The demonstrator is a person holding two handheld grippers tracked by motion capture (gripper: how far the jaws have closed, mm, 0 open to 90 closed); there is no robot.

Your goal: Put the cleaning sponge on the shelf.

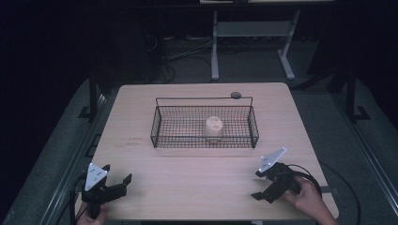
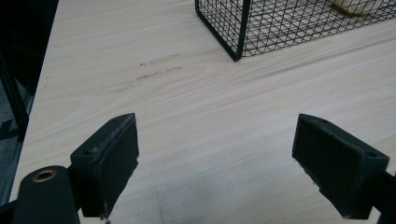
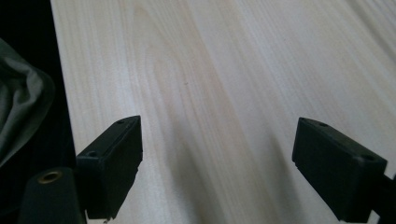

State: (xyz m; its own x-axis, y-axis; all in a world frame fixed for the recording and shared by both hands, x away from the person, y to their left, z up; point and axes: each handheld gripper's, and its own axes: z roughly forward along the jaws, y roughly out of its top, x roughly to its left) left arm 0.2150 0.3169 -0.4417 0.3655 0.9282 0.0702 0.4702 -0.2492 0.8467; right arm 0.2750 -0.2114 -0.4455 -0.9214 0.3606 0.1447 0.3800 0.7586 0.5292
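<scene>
1. High view first: one light wooden table (image 1: 197, 178) carrying one black wire basket (image 1: 204, 123), set in the middle toward the far side. One pale, round object (image 1: 213, 126) sits inside the basket, right of its centre; what it is cannot be told. One small dark disc (image 1: 235, 95) lies on the table just beyond the basket's far right corner. Two claws are in play: the left claw (image 1: 117, 179) at the near left corner, jaws spread wide and empty, and the right claw (image 1: 257, 184) at the near right, held by a hand (image 1: 307, 197), also spread with nothing between its jaws. Each carries a grey three-cornered plate. A cable loops off the right one. Faint marks show on the wood left of the basket, too small to read. Round the table the room is dark, with grey floor, a white table frame (image 1: 251, 42) and loose cables behind.

2. Left gripper view: the left claw (image 2: 215, 154) has its two black jaws far apart, bare wood grain between them. The basket's (image 2: 243, 28) near corner stands ahead at upper right, well apart from the jaws. The same faint marks sit on the table (image 2: 187, 116), unreadable.

3. Right gripper view: the right claw (image 3: 217, 158) is wide open, empty, over plain table (image 3: 224, 70). Grey cloth (image 3: 23, 107) shows past the table edge at left.
</scene>
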